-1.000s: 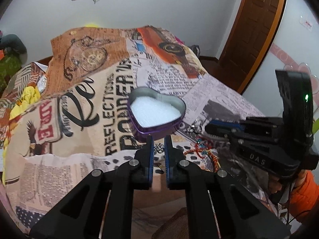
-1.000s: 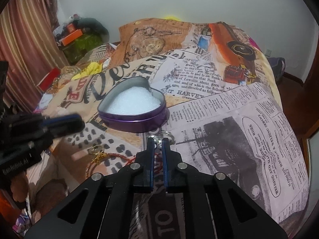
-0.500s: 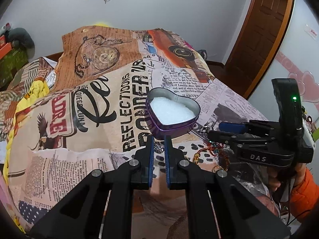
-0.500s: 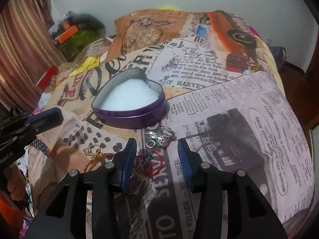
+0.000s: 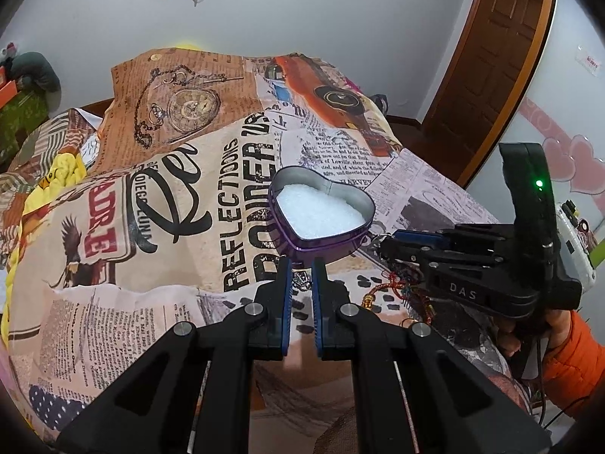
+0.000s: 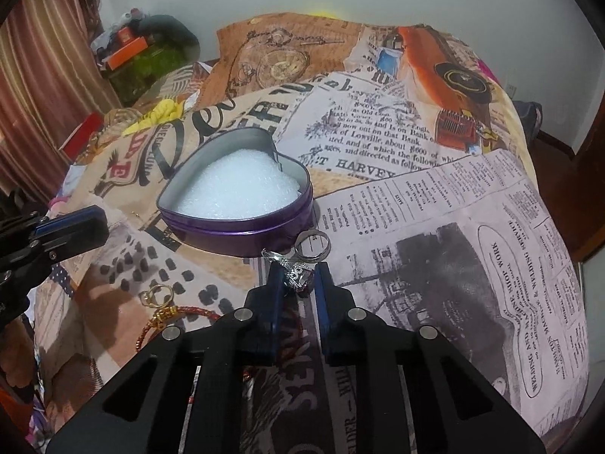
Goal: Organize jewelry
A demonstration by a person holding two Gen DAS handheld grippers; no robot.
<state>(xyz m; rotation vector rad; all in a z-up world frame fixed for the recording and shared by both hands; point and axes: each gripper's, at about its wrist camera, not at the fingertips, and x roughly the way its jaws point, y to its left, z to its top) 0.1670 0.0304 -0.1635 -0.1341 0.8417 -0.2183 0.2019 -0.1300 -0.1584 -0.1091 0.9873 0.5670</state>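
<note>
The right claw point(image 6: 298, 278) has just been closing, and its blue pads now pinch a small silver charm point(image 6: 297, 276) between them, so it is grasping that piece; a silver ring point(image 6: 312, 246) linked to it lies just past the fingertips on the bed cover point(image 6: 453, 227), close against the wall of the purple heart-shaped tin point(image 6: 242, 223). I judge the charm light, hard and slick, with facets that could let it twist or pop out of flat pads; the hold looks best taken across its widest body, as it is now, not on the thin ring, which would pivot; the ring will likely dangle and swing once lifted, so a slow carry suits it. The tin stands open just beyond, lined with white foam point(image 6: 238, 189) that should cushion a drop and keep small pieces from rolling. To the left, near the claw, a gold ring point(image 6: 159, 295) and a red cord bracelet point(image 6: 177, 316) lie on the cover; the cord is soft and limp and I expect it to drape and snag on other pieces, so it is better gathered at its gold bead. The left claw point(image 5: 301, 276) is clenched with no piece clearly gripped, hovering just short of the tin point(image 5: 321, 242); a small silver item shows beyond its tips, too small to identify.
</note>
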